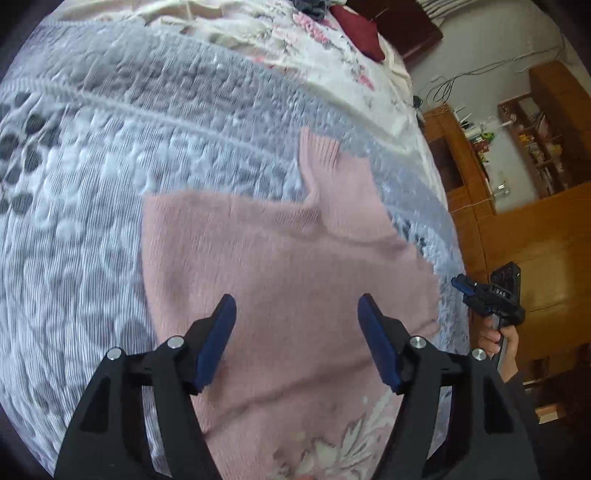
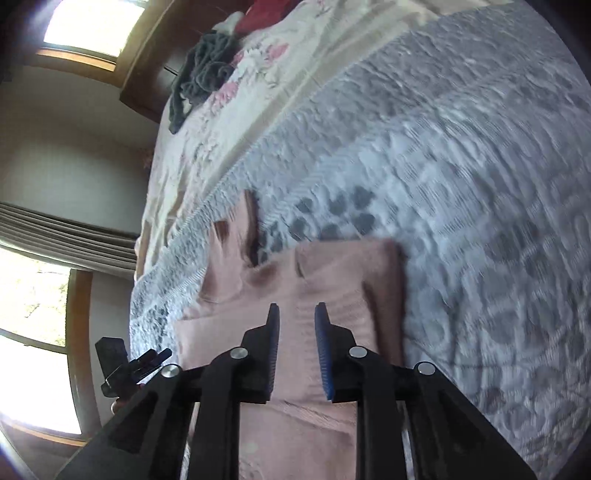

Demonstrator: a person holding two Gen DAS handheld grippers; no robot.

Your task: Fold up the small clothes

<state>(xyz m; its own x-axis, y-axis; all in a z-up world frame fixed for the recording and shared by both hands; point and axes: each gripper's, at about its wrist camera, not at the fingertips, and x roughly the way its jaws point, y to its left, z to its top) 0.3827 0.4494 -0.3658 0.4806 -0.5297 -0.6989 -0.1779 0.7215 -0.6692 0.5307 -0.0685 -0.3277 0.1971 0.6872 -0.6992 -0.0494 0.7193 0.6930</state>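
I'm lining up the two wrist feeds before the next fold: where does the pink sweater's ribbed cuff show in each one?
Left wrist: the ribbed cuff is upper centre-right, beyond the open left gripper, on the grey quilt.
Right wrist: it is left of centre, blurred, beyond the right gripper.
Shared landmark: the dark grey garment at the bed's far end.

one pink sweater (image 1: 280,266), one grey bedspread (image 1: 110,184), two grippers
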